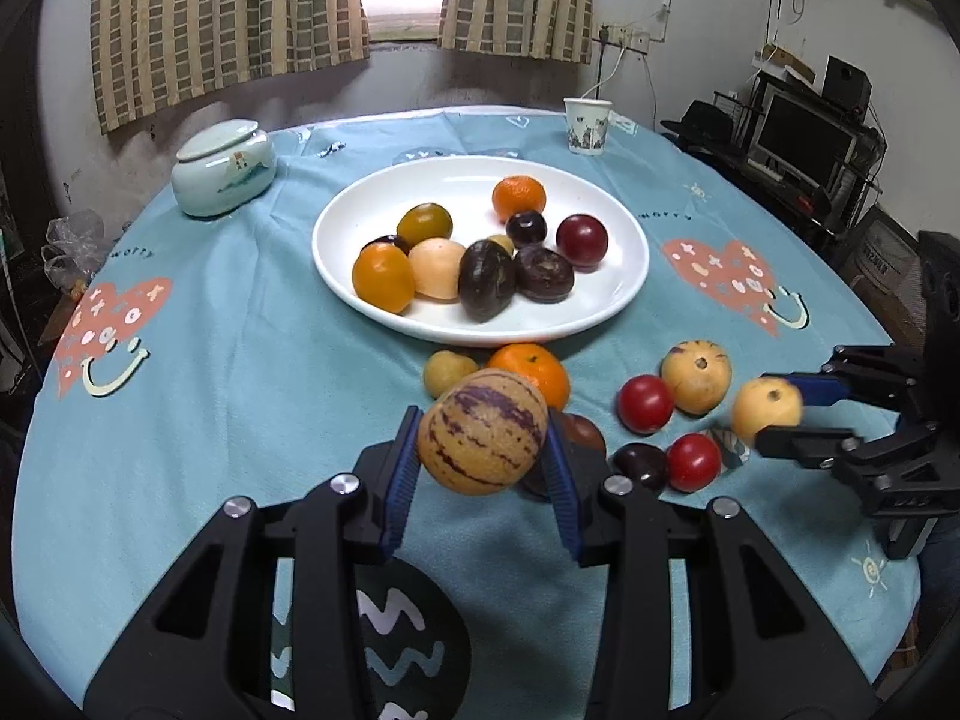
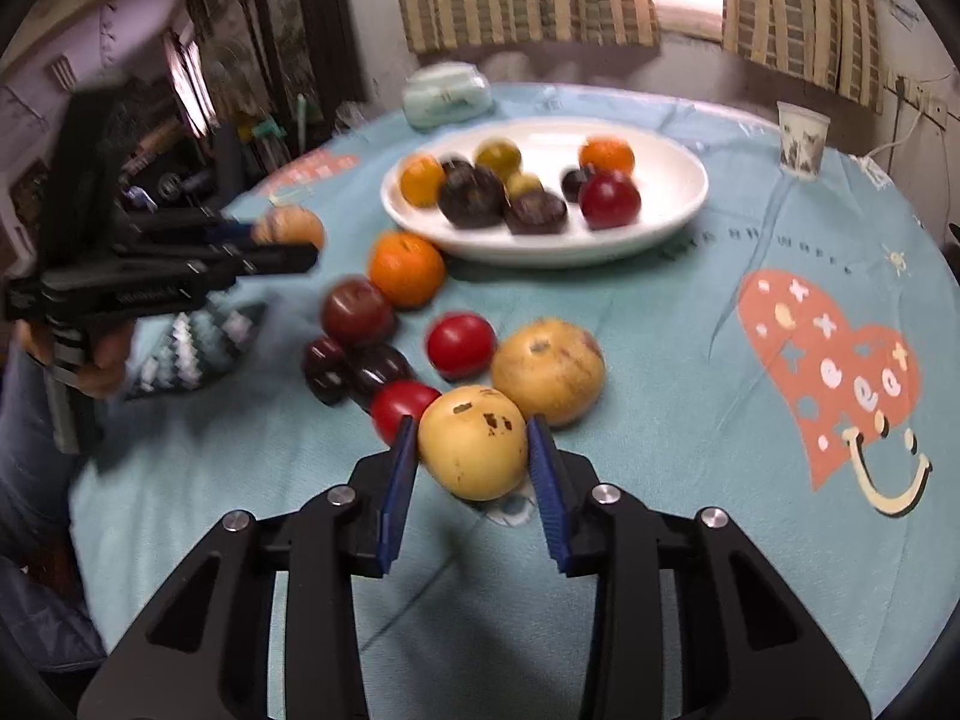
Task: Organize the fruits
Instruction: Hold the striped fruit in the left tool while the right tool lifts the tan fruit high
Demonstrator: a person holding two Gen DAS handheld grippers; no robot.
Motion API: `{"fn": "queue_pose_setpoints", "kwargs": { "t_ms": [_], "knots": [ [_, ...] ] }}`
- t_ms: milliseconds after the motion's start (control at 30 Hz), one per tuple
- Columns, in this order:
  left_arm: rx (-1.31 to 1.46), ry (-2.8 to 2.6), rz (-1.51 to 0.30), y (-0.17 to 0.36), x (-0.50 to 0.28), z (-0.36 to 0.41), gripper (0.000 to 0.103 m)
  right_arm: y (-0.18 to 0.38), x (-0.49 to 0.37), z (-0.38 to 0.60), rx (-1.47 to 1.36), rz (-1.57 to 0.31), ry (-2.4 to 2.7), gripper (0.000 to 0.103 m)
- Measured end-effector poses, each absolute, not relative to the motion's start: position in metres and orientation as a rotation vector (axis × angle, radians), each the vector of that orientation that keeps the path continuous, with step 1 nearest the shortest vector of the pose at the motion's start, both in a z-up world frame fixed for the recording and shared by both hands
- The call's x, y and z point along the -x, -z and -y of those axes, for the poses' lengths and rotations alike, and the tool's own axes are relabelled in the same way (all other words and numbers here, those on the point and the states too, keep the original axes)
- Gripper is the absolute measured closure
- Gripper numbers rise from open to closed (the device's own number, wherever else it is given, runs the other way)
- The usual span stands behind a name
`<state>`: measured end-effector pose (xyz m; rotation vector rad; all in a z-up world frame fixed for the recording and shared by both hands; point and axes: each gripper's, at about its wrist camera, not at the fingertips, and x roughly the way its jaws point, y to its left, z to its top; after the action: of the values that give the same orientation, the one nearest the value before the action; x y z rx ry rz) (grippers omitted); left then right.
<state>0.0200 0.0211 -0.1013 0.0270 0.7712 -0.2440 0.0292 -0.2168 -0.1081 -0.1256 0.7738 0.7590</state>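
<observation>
Striped melon (image 1: 483, 431) (raised) and yellow fruit (image 2: 474, 443), gripped.

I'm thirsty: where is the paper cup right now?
In the left wrist view the paper cup stands upright at the table's far edge, behind and right of the white plate, below the curtains.

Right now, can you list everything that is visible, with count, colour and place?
white oval plate: one, white, table centre.
fruits on the plate: about ten; orange, dark purple, red, yellowish.
loose fruits: about eight; red, orange, yellow, dark; on cloth before plate.
lidded ceramic jar: one, pale green, far left.
paper cup: one, white patterned, far right.
tablecloth: one, light blue, pink hearts.
checked curtains: two, beige, back window.
left tongs: one, black, blue pads, shut on striped yellow fruit.
right tongs: one, same, shut on plain yellow fruit.
</observation>
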Motion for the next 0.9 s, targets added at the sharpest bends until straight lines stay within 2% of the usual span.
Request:
{"fn": "queue_pose_setpoints", "kwargs": {
  "t_ms": [400,733,900],
  "knots": [
    [-0.046,0.242,-0.726,0.096,-0.010,-0.019,0.063,0.056,0.031,0.216,0.102,-0.480,-1.086,0.065],
    [-0.071,0.263,-0.682,0.089,0.002,-0.013,0.063,0.036,0.044,0.228,-0.023,-0.414,-1.277,0.065],
    [-0.084,0.271,-0.668,0.088,0.006,-0.011,0.063,0.034,0.062,0.222,0.058,-0.385,-1.307,0.065]
  ]
}}
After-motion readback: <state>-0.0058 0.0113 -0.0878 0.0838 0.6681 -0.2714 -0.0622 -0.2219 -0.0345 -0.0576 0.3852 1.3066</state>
